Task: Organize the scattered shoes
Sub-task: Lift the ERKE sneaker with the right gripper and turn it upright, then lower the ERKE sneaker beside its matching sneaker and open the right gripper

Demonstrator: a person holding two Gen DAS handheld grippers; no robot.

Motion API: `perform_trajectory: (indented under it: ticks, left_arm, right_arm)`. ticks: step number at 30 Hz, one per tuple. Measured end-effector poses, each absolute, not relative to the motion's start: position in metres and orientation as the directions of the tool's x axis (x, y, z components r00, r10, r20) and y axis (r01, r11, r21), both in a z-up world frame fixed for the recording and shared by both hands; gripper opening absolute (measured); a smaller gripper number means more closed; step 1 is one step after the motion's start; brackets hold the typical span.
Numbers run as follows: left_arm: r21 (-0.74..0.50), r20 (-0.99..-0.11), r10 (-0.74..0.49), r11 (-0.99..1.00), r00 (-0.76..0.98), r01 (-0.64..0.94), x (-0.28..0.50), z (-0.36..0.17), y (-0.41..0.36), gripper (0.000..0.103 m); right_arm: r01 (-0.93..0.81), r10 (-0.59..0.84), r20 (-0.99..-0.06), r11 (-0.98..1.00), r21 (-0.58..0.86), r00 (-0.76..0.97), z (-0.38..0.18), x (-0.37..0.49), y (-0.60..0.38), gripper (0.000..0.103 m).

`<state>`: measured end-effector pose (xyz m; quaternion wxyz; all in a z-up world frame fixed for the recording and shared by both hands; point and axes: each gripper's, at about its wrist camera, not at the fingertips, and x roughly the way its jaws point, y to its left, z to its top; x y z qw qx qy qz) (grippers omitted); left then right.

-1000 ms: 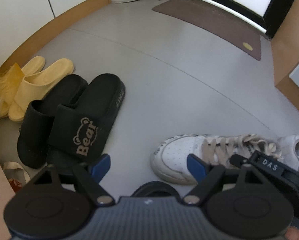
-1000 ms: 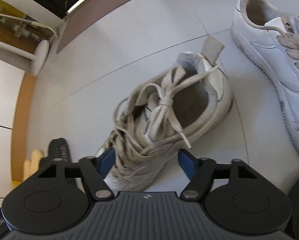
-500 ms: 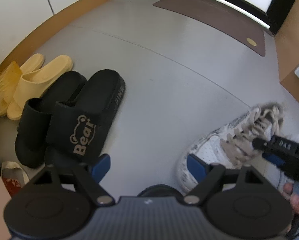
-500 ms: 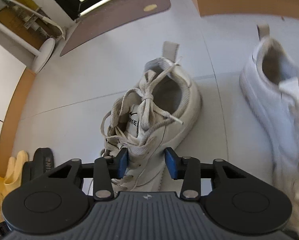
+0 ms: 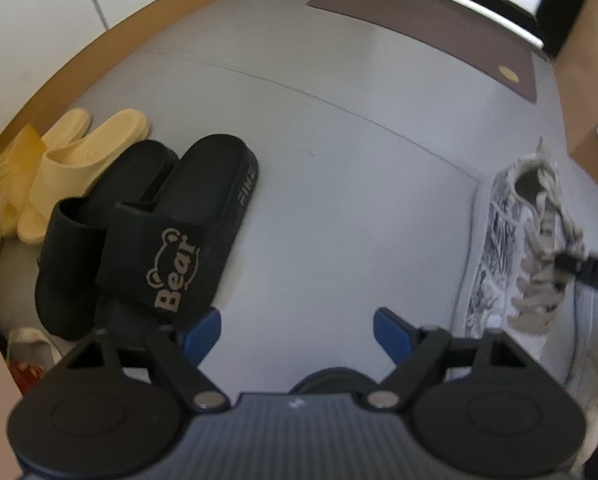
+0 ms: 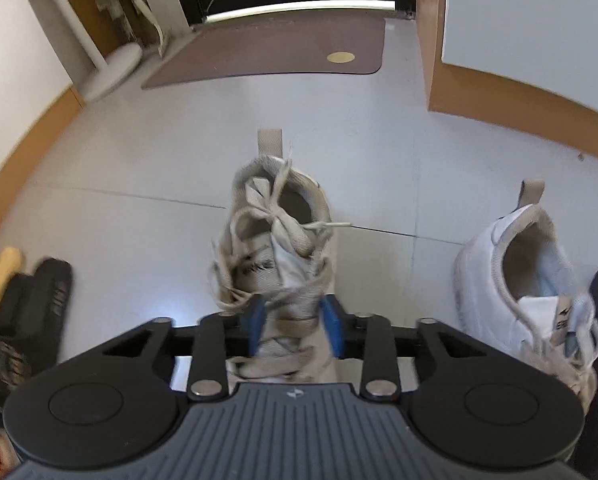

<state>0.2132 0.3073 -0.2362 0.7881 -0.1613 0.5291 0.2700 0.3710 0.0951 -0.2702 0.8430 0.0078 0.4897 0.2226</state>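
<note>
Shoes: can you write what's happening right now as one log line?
right gripper: shut on laced sneaker | left gripper: open, empty | black slippers: paired by yellow slippers | second sneaker: on floor

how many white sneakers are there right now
2. One white sneaker is clamped at its laces in the right gripper; the other sneaker sits on the floor to its right. More may lie out of view.

Grey sneaker (image 6: 277, 264) toe hidden under right gripper (image 6: 295, 322) body, lower centre; same sneaker (image 5: 527, 248) smeared by blur at right edge of left view; second white sneaker (image 6: 527, 284) cut by right edge; black slippers (image 6: 31, 312) blurred, cropped lower left; red-and-white item (image 5: 25, 360) lower left unidentifiable.
</note>
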Motion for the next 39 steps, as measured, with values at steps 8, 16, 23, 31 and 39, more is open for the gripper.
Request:
perform_trajectory:
  ticks: [8, 16, 23, 31, 39]
  left_arm:
    - [0.027, -0.921, 0.268, 0.771, 0.285, -0.637, 0.205, -0.233, 0.319, 0.085]
    - [0.049, -0.919, 0.28, 0.779, 0.278, -0.625, 0.204, -0.236, 0.327, 0.085]
    - [0.056, -0.921, 0.28, 0.784, 0.271, -0.618, 0.21, -0.239, 0.327, 0.085]
    - [0.048, -0.92, 0.268, 0.803, 0.287, -0.595, 0.217, -0.234, 0.307, 0.085]
    - [0.051, -0.916, 0.261, 0.828, 0.303, -0.558, 0.223, -0.227, 0.291, 0.085]
  right_arm:
    - [-0.375, 0.36, -0.855, 0.902, 0.216, 0.373, -0.29, 0.355, 0.112, 0.093]
    - [-0.348, 0.286, -0.894, 0.924, 0.161, 0.344, -0.314, 0.344, 0.125, 0.099]
    - [-0.25, 0.244, -0.915, 0.954, 0.167, 0.321, -0.33, 0.343, 0.108, 0.082]
    - [-0.182, 0.18, -0.927, 0.975, 0.125, 0.328, -0.326, 0.331, 0.091, 0.081]
    - [-0.11, 0.117, -0.939, 0.99, 0.085, 0.324, -0.323, 0.318, 0.069, 0.077]
